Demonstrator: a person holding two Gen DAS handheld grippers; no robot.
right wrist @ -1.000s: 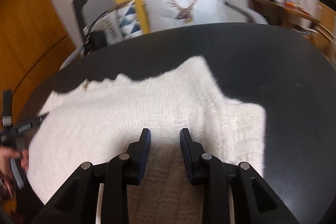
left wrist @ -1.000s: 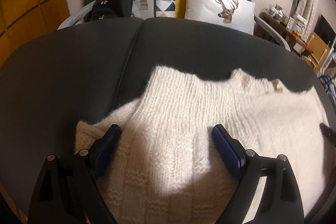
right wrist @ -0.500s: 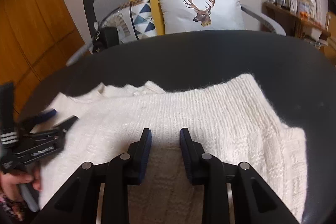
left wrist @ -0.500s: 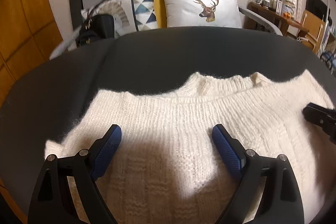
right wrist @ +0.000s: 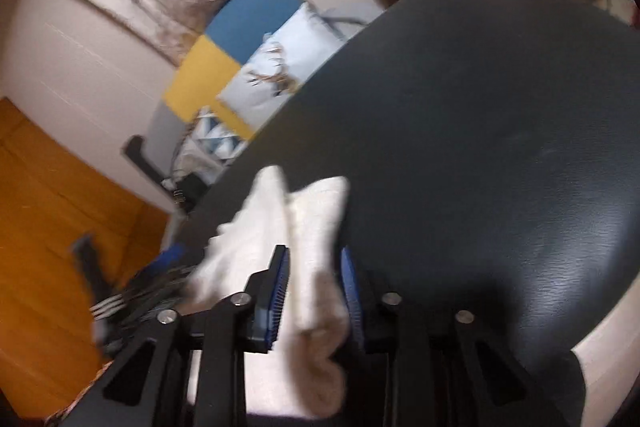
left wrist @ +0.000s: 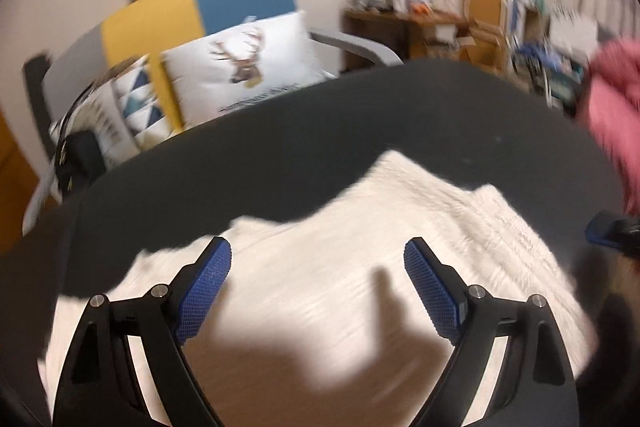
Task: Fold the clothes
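On the dark round counter (left wrist: pixel 360 131) lies the cream knitted sweater (left wrist: pixel 320 291); above it the left gripper (left wrist: pixel 318 279) has wide, empty fingers, while the right gripper (right wrist: pixel 314 287) is closing its fingers around a bunched fold.

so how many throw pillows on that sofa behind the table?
2. The deer-print pillow leans on the sofa's yellow and blue back; the triangle-pattern pillow sits just left of it, partly behind a black bag. More could be hidden below the table edge.
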